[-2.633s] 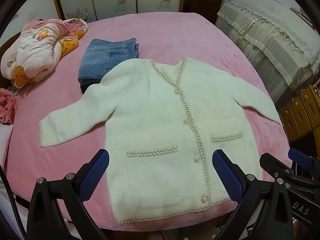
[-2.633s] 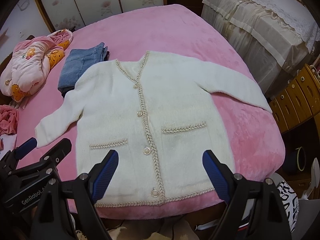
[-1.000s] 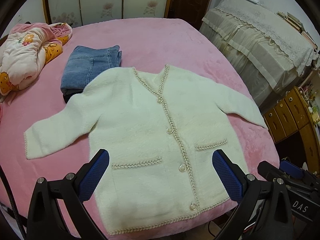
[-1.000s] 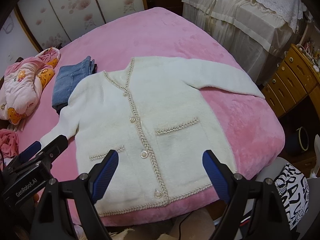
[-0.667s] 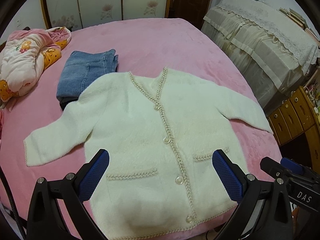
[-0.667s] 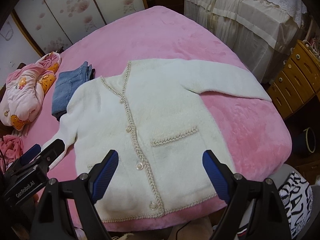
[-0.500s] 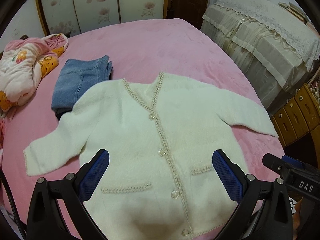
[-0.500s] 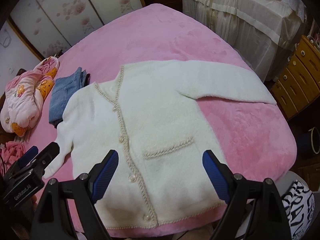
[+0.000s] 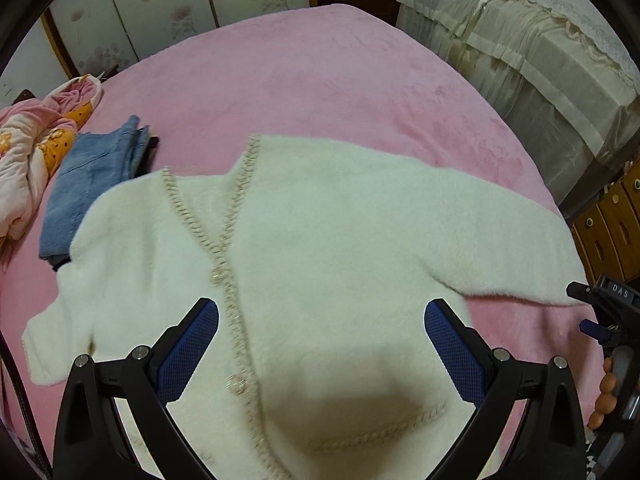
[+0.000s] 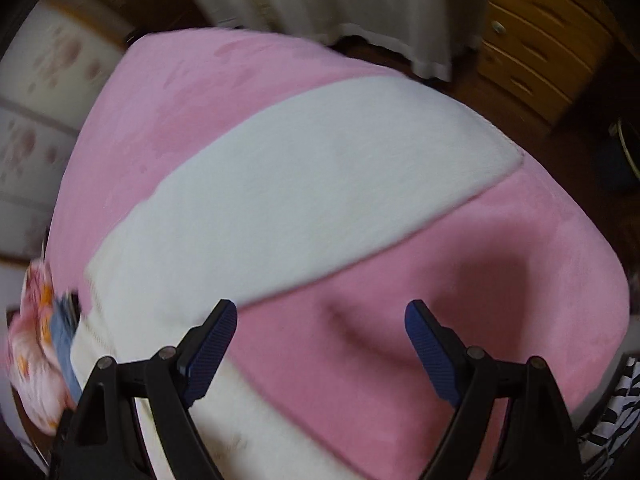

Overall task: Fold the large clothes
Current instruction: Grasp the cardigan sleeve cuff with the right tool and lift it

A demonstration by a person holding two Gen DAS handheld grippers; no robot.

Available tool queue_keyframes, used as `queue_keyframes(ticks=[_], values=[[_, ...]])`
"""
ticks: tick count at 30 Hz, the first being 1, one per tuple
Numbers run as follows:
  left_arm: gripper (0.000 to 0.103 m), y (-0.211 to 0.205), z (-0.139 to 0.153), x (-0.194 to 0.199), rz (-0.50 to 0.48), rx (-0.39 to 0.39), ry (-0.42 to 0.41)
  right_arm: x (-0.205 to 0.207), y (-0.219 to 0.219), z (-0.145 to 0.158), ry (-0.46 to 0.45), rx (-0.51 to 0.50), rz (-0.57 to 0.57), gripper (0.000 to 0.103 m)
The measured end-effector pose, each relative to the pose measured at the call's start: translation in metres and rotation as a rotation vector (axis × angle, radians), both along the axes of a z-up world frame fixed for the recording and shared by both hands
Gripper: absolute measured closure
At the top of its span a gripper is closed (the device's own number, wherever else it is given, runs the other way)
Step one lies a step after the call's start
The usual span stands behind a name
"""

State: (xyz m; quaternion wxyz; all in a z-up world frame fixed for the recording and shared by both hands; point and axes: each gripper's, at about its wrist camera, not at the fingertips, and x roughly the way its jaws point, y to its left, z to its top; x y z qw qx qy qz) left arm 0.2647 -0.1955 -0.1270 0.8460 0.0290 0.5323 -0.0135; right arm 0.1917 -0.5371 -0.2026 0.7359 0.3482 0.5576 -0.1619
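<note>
While both tongs gape empty, the fluffy white button-front cardigan [image 9: 320, 248] stretches its sleeve [image 10: 320, 184] diagonally up-right from the right gripper [image 10: 320, 340] (nearer); left gripper [image 9: 320, 344] hovers mid-body.

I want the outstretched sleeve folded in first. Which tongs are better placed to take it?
The right tongs. They hang open just below the cardigan's right-side sleeve, which fills their view. The left tongs, also open, sit over the cardigan body by the button band, farther from that sleeve.
</note>
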Motion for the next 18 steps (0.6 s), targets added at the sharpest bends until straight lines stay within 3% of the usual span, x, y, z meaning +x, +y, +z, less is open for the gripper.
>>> queue_keyframes(ticks=[4,7,9,10,11,12,13,15,18], values=[[0.001,-0.023,-0.017,0.017,0.0,-0.001,0.012,0.004,-0.046,-0.04,0.034,0.072,-0.145,0.016],[0.001,-0.03,-0.024,0.023,0.006,-0.005,0.025,0.004,-0.06,-0.063,0.058,0.144,-0.22,0.016],[0.001,-0.032,-0.027,0.024,0.007,-0.001,0.033,0.007,-0.062,-0.069,0.058,0.138,-0.245,0.017],[0.001,-0.031,-0.028,0.024,0.009,0.003,0.035,0.01,-0.06,-0.068,0.053,0.112,-0.247,0.025],[0.001,-0.029,-0.028,0.023,0.013,0.009,0.036,0.015,-0.057,-0.064,0.042,0.081,-0.239,0.05],[0.001,-0.026,-0.027,0.023,0.022,0.008,0.035,0.021,-0.054,-0.06,0.016,0.053,-0.206,0.067],[0.001,-0.022,-0.026,0.022,0.034,0.007,0.034,0.029,-0.049,-0.054,0.013,0.014,-0.165,0.09],[0.001,-0.008,-0.023,0.019,0.065,-0.002,0.036,0.041,-0.042,-0.039,0.003,-0.079,-0.12,0.094],[0.001,0.016,-0.019,0.014,0.118,-0.018,0.033,0.058,-0.012,0.009,-0.109,-0.252,0.027,0.095]])
